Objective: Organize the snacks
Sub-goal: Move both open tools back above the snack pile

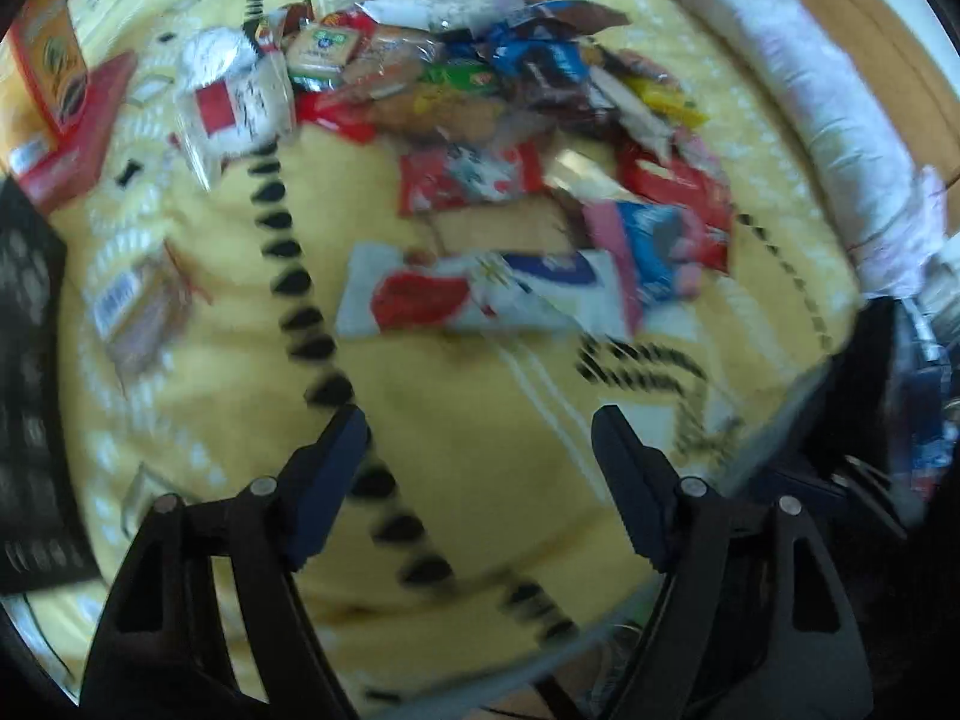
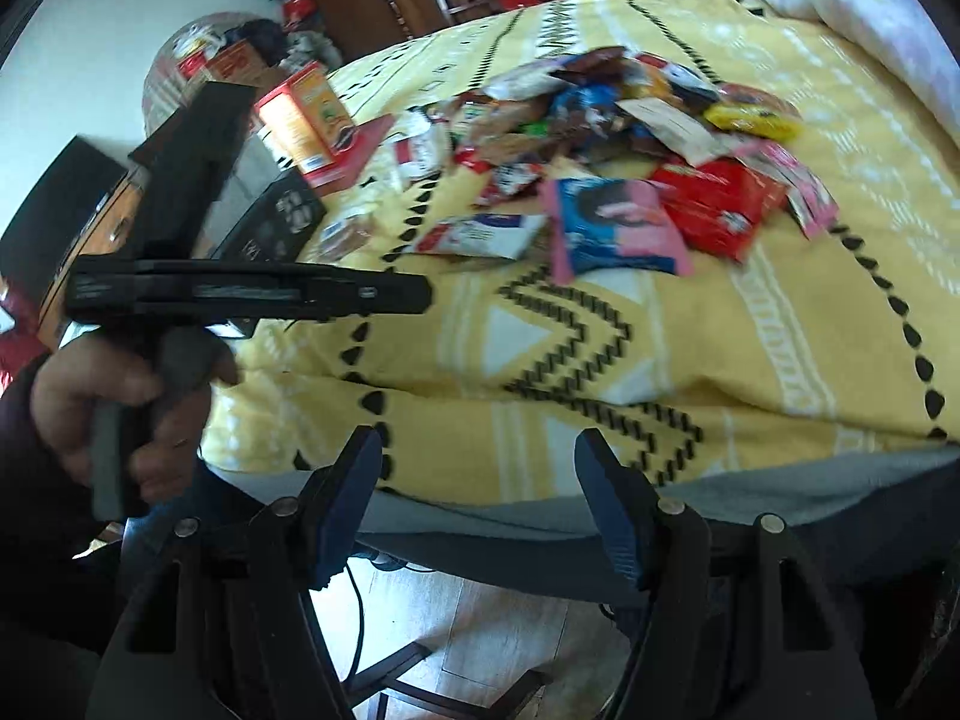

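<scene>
left tool: jaws apart, empty | right tool: jaws apart, empty

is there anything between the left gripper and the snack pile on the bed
Nothing visible. The left gripper is open and empty over bare yellow blanket. The nearest of the snack pile is the white, red and blue packet, lying just ahead with only blanket between. The picture is blurred, so small items could be missed.

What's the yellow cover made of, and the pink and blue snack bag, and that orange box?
The yellow cover looks like soft woven cloth: matte, with folds and a woven-looking black and white pattern. The pink and blue snack bag seems thin glossy plastic film, shiny and crinkled. The orange box is probably printed cardboard, with flat faces and sharp edges.
</scene>
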A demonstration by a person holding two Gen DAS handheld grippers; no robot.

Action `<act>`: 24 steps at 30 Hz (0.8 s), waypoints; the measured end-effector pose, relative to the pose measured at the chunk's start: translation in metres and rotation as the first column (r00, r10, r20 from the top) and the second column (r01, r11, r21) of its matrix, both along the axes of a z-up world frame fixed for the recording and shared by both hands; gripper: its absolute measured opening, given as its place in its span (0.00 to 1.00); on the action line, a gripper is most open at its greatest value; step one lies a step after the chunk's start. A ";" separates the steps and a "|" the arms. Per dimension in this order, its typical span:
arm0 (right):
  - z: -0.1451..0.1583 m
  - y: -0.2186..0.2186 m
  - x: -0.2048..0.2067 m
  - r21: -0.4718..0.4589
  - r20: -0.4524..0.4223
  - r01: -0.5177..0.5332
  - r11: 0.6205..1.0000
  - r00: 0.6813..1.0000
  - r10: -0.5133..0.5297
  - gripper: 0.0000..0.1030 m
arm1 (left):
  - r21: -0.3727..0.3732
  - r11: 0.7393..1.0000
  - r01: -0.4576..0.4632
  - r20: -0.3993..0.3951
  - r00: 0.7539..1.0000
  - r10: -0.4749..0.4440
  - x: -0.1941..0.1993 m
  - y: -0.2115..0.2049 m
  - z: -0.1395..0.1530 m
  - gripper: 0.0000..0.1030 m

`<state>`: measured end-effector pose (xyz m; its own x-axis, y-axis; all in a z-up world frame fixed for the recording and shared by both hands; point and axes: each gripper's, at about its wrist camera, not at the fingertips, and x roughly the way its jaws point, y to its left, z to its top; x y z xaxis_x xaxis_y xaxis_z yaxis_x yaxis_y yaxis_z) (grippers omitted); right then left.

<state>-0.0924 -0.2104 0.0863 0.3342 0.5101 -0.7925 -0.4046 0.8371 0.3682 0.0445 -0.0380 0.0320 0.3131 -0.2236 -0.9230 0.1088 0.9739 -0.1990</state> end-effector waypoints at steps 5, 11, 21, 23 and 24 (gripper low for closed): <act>-0.008 -0.017 0.007 0.011 -0.011 0.033 0.999 0.999 -0.033 0.68 | 0.189 0.942 -0.276 0.095 0.960 0.263 0.028 0.041 0.006 0.77; -0.017 -0.019 0.016 0.021 -0.017 0.025 0.999 1.000 -0.025 0.68 | -0.002 0.977 -0.211 0.070 0.975 0.211 0.000 0.029 0.021 0.78; -0.020 -0.013 0.012 0.025 -0.024 0.002 1.000 1.000 -0.001 0.68 | -0.102 0.934 -0.343 -0.040 0.939 0.341 0.026 0.008 -0.002 0.76; -0.021 -0.015 0.012 0.029 -0.027 0.008 1.000 1.000 -0.007 0.68 | -0.075 0.942 -0.326 -0.060 0.945 0.322 0.024 0.007 -0.014 0.66; -0.022 -0.016 0.012 0.029 -0.026 0.010 1.000 1.000 -0.010 0.68 | -0.074 0.946 -0.316 -0.026 0.949 0.315 0.017 0.009 -0.013 0.52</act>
